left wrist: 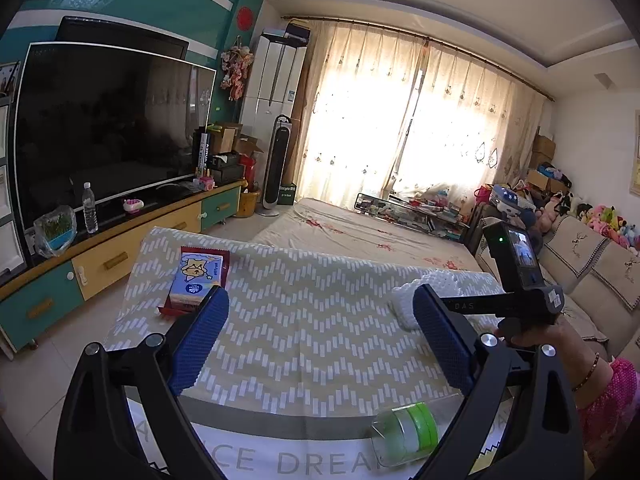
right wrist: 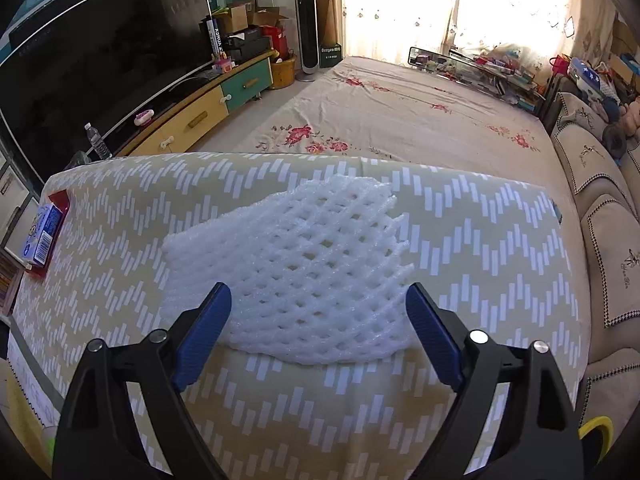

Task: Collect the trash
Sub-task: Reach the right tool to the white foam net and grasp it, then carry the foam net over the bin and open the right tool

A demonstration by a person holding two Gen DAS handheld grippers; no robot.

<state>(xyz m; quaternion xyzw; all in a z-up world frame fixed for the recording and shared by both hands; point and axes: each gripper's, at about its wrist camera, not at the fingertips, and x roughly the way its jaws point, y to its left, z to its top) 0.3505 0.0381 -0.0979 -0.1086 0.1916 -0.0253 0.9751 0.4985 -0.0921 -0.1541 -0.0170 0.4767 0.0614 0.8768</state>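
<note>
Two grippers: right gripper (right wrist: 318,312) hung jaws apart over the foam net (right wrist: 296,272), pads not yet pressing it; left gripper (left wrist: 320,320) also spread, holding nothing.
Foam net: lay flat on the patterned cloth (right wrist: 480,240), its near edge between the right tips.
Risk: soft mesh could fold or slide away if pinched only at that edge.
Other trash: carton (left wrist: 196,280) on a red wrapper (left wrist: 224,258) at far left; plastic cup (left wrist: 404,432) tipped near.
Containers: no bin visible; cup contents unclear.
</note>
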